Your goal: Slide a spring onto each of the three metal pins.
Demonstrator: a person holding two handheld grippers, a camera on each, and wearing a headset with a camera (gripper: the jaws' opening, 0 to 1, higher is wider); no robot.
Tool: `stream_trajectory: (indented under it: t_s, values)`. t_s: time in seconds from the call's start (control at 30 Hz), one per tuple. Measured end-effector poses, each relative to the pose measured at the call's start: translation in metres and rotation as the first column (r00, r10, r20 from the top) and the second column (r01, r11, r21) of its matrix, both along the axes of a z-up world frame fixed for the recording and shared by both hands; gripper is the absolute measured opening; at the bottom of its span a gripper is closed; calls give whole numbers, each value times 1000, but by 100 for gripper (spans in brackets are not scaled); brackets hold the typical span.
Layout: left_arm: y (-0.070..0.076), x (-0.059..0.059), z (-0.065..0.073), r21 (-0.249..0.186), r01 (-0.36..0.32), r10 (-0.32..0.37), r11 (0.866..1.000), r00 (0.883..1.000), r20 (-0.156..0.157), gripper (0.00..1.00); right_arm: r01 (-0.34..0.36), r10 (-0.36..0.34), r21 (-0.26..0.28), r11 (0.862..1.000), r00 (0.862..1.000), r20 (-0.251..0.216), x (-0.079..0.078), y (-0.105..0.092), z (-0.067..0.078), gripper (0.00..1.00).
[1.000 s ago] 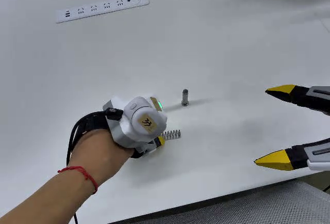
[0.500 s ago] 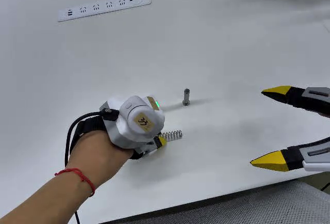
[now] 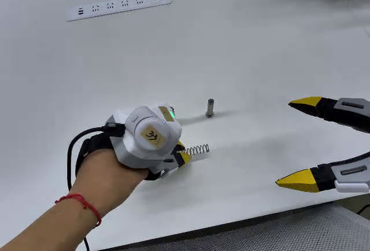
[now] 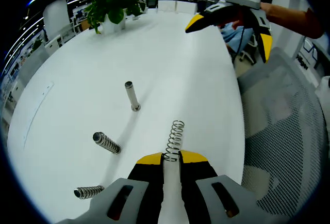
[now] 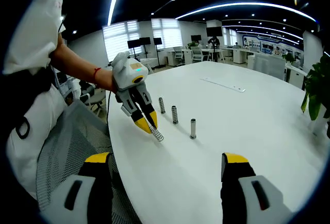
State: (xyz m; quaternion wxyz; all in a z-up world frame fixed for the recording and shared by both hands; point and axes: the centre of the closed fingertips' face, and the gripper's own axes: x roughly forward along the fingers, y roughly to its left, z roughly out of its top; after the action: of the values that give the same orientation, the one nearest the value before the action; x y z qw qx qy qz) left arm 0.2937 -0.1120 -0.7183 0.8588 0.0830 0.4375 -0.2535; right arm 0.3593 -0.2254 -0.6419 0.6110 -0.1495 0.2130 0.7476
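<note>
My left gripper (image 3: 184, 157) is shut on one end of a small steel spring (image 3: 198, 149), which sticks out just above the white table. In the left gripper view the spring (image 4: 174, 137) rises from the closed yellow tips (image 4: 170, 157) toward a bare upright metal pin (image 4: 131, 95). That pin (image 3: 210, 107) stands a little beyond the spring. Two other pins (image 4: 106, 142) (image 4: 88, 191) each carry a spring; the right gripper view shows them (image 5: 161, 105) (image 5: 174, 114) beside the bare pin (image 5: 193, 128). My right gripper (image 3: 299, 141) hangs open at the right, holding nothing.
A white power strip (image 3: 118, 5) lies at the far left of the table. The table's front edge (image 3: 243, 223) runs just below the grippers, with a grey mesh chair (image 3: 300, 233) under it. A potted plant (image 4: 116, 4) stands at the table's far end.
My left gripper has rolled a little and carried the spring slightly toward the bare pin. The right gripper has drifted a little to the left.
</note>
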Motion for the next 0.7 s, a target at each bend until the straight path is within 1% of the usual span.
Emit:
stream_trajectory:
  t_s: [0.07,0.1,0.13,0.17,0.2,0.23,0.3,0.33,0.4,0.43,0.5,0.53,0.6,0.63,0.7]
  values:
    - [0,1,6,-21,-15,15,1000,1000,22,11,-3,3,8,1000,1000,-3,-1,3,4,87]
    - [-3,4,13,-54,-29,31,998,999,44,11,-5,5,11,1000,1000,-6,-2,5,8,86]
    - [-3,4,16,-70,-46,50,996,998,48,11,-7,7,16,1000,1000,-7,-2,7,9,85]
    - [-1,4,21,-73,-47,52,996,997,62,11,-11,11,21,1000,1000,-7,-2,11,9,84]
    - [-2,4,25,-85,-51,58,995,996,74,11,-13,13,25,1000,1000,-6,-2,13,12,84]
    - [-4,5,32,-110,-60,71,992,993,93,11,-18,18,32,999,1000,-4,-5,17,17,83]
    - [-5,6,40,-133,-68,84,989,990,116,11,-22,22,41,999,1000,-10,-6,21,20,82]
    - [-6,7,48,-153,-69,91,986,986,142,11,-26,27,49,998,1000,-14,-7,25,21,81]
    - [-6,8,57,-174,-76,106,982,980,169,11,-33,34,58,998,999,-18,-8,29,25,79]
    - [-5,8,64,-189,-84,120,978,975,185,11,-36,38,60,998,999,-23,-10,31,28,78]
    - [-6,9,77,-234,-91,144,968,965,221,11,-35,37,68,997,999,-28,-13,38,35,73]
    - [-5,8,80,-237,-97,151,967,963,224,11,-35,37,71,997,999,-32,-14,40,38,71]
    - [-2,8,88,-244,-99,161,965,955,250,11,-26,30,79,997,998,-48,-16,47,44,67]
    - [-1,8,92,-255,-102,169,962,951,260,11,-24,29,84,996,998,-54,-18,50,48,65]
    - [-1,9,103,-284,-102,187,953,938,291,11,-2,11,103,995,996,-90,-21,58,56,59]
